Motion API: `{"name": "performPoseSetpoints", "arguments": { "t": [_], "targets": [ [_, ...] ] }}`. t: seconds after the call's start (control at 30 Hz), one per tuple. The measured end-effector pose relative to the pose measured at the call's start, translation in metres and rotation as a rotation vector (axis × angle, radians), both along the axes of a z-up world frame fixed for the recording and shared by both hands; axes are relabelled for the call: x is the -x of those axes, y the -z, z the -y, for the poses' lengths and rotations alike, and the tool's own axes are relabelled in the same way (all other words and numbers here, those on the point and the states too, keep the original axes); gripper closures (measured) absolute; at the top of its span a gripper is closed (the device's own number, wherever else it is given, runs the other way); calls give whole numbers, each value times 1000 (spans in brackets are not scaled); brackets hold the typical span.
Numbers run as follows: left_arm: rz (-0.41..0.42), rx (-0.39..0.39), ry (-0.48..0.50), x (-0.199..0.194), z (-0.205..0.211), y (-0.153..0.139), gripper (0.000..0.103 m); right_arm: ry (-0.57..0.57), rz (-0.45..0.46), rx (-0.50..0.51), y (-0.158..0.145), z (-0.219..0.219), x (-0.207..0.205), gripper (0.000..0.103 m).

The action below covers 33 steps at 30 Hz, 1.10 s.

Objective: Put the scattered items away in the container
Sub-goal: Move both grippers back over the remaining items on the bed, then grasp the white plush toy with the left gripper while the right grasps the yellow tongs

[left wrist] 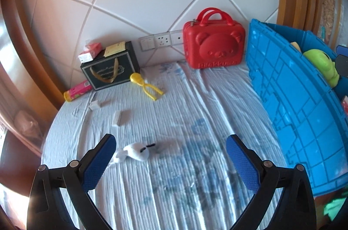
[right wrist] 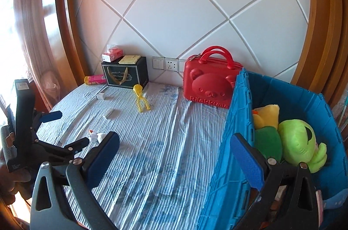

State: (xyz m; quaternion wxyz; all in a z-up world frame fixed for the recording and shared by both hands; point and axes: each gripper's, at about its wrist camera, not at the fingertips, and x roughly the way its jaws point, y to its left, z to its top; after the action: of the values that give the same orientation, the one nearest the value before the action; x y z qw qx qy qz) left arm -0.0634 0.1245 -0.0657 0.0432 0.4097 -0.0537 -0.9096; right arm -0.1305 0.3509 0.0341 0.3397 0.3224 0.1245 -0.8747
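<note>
Blue crate (right wrist: 280, 88) is sitting on the right of the bed, holding a green plush (right wrist: 298, 143). Left gripper (left wrist: 170, 156) is hovering wide open around the small white toy (left wrist: 136, 151). Right gripper (right wrist: 174, 154) is hanging spread and empty.

Bedsheet (left wrist: 174, 110): ribbed, crinkled cloth, matt, faded blue print; blue crate (left wrist: 293, 110): moulded hard plastic, ribbed panels, slight sheen; red case (left wrist: 214, 47): glossy smooth plastic with embossed bear face; green plush toy (right wrist: 300, 143): soft fuzzy fabric, matt; small white toy (left wrist: 137, 151): apparently plush, blurred; yellow tongs (left wrist: 148, 86): smooth shiny plastic; dark gift box (left wrist: 111, 69): smooth card, gold ribbon handle; left gripper (left wrist: 170, 164): matt black plastic, blue stippled pads, metal pins; headboard panels (right wrist: 195, 12): smooth white, wood trim glossy.
</note>
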Motion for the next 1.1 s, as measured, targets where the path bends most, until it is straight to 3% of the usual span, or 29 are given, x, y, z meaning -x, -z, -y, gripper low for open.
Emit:
{"name": "performPoseSetpoints", "arguments": {
  "t": [0.33, 0.6, 0.87, 1.1],
  "targets": [
    [72, 4, -46, 8, 102, 71, 1, -6, 71, -96, 48, 76, -6, 0],
    [80, 17, 32, 27, 159, 138, 1, -56, 106, -187, 102, 156, -6, 0],
    [96, -27, 162, 50, 179, 201, 1, -83, 97, -240, 155, 230, 5, 0],
    [59, -58, 258, 80, 183, 236, 1, -158, 23, -290, 215, 312, 68, 0]
  ]
}}
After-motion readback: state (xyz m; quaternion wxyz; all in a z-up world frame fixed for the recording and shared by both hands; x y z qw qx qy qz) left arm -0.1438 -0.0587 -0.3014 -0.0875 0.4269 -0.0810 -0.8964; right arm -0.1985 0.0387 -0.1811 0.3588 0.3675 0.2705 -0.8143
